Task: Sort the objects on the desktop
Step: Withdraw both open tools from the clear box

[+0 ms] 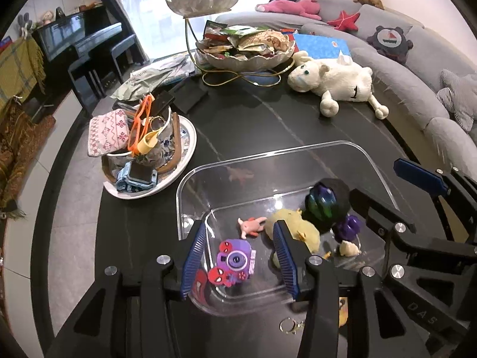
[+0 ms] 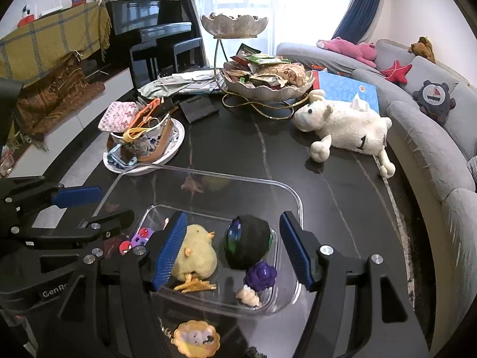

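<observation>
A clear plastic box (image 1: 298,149) stands on the dark table (image 1: 268,119). My left gripper (image 1: 240,256) is open over its near corner. A purple toy camera (image 1: 235,261) with Spider-Man stickers lies on the box floor between the blue pads, touching neither. Also inside are a pink figure (image 1: 252,225), a yellow chick (image 2: 196,256), a black ball (image 2: 247,244), a purple toy (image 2: 262,274) and a small cream toy (image 2: 249,295). My right gripper (image 2: 232,250) hangs open above the chick and ball, holding nothing.
A plate (image 1: 182,161) with a bowl full of odds and ends sits left of the box. A white plush sheep (image 1: 334,80) and a tiered snack stand (image 1: 247,50) lie farther back. A key ring (image 1: 290,326) and a round charm (image 2: 196,338) lie by the near edge.
</observation>
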The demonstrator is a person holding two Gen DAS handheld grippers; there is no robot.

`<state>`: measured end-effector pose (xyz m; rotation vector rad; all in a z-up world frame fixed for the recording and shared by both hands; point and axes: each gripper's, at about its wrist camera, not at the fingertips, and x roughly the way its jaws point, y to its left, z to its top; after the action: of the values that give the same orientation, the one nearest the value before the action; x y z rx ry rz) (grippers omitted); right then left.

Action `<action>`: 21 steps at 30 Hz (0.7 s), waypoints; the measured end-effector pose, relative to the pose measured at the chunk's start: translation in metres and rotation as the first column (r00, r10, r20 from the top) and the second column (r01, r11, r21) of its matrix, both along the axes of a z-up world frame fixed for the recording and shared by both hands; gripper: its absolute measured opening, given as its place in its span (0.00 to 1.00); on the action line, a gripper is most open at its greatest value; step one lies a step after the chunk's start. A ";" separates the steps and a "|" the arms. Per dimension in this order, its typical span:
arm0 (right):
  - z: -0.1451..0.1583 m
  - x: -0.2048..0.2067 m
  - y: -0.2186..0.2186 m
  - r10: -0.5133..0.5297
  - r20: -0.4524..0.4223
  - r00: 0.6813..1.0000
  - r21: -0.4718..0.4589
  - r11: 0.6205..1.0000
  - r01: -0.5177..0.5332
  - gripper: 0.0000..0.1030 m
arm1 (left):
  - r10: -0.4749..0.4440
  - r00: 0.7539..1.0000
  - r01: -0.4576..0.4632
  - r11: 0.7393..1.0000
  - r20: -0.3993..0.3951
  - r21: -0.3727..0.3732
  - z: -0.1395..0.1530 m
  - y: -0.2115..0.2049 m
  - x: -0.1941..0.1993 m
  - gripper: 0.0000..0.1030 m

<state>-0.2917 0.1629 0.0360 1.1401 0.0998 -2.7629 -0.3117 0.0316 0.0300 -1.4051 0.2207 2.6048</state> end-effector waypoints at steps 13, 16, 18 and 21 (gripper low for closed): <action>0.018 0.059 -0.003 0.007 -0.048 0.999 -0.036 0.999 -0.009 0.60 | 0.094 0.993 -0.088 0.992 -0.072 0.085 0.025 -0.014 0.062 0.46; 0.022 0.074 -0.003 0.001 -0.061 0.998 -0.037 0.999 -0.003 0.60 | 0.113 0.988 -0.104 0.991 -0.106 0.089 0.028 -0.014 0.080 0.46; 0.025 0.086 -0.003 0.000 -0.070 0.998 -0.030 1.000 -0.002 0.60 | 0.116 0.985 -0.106 0.991 -0.127 0.083 0.030 -0.013 0.092 0.46; 0.027 0.099 -0.003 -0.001 -0.081 0.997 -0.030 1.000 -0.001 0.60 | 0.109 0.984 -0.098 0.992 -0.142 0.081 0.034 -0.013 0.106 0.46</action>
<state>-0.1926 0.1595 0.0632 1.0213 0.0668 -2.8008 -0.2060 0.0188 0.0638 -1.2345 0.0705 2.7729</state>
